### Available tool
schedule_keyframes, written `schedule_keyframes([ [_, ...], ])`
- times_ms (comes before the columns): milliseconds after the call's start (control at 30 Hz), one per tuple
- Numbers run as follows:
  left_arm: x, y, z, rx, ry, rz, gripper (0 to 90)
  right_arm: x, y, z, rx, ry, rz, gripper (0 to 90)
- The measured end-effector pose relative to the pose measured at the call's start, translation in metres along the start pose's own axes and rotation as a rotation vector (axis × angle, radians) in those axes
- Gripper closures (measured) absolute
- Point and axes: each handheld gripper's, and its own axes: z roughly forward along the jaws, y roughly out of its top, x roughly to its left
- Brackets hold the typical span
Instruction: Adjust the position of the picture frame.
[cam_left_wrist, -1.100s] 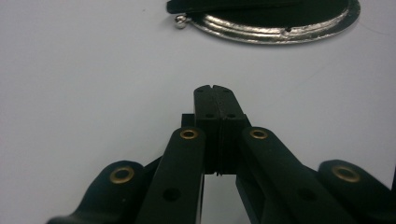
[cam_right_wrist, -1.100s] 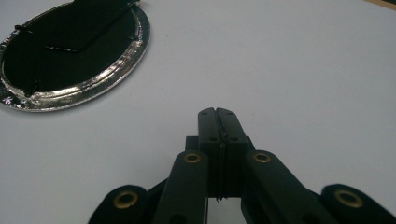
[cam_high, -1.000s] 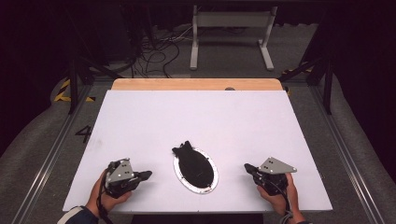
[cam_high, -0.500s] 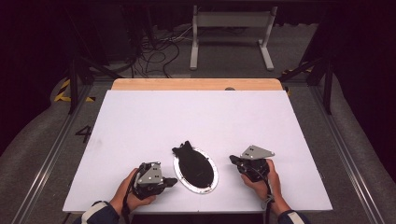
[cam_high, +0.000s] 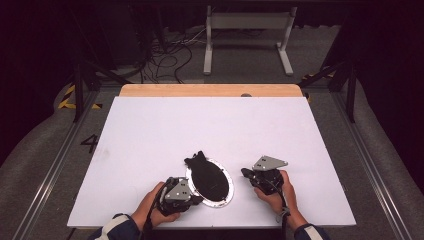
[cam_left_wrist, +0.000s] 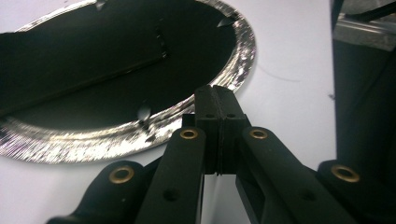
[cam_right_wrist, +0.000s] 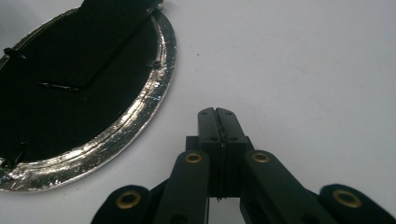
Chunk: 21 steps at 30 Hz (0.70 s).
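Item: left gripper (cam_high: 196, 199), jaws clenched on nothing, tip just beside the silver rim of the oval foil tray (cam_high: 226, 202). Right gripper (cam_high: 246, 173), likewise clenched empty, near the tray's other side. Black cloth item (cam_high: 206, 175) lies in the tray on the white tabletop (cam_high: 210, 125). Step: approach; next calls for parting jaws before any grasp.

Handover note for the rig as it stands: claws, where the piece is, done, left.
Left claw: shut, empty, tips at the near rim of the oval silver-rimmed plate.
Right claw: shut, empty, on the white table beside the plate, apart from it.
Plate lies flat near the table's front edge, with a black piece on it whose end sticks out past the far rim.
Done: both claws brought up, one either side.
Left: nothing gripped yet; open the claws and take hold.
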Motion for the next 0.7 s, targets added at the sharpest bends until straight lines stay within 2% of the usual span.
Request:
schedule_keyframes([
  [367,-0.001,0.004,0.007,0.007,0.013,0.0,90.0,0.009,-0.001,0.001,0.013,0.031,-0.034,90.0],
  [467,-0.001,0.008,0.012,0.003,0.019,-0.011,90.0,0.011,-0.002,0.0,0.014,0.037,-0.039,90.0],
  [700,0.0,0.02,0.023,0.004,0.017,-0.004,90.0,0.014,-0.004,-0.005,0.009,0.055,-0.045,90.0],
])
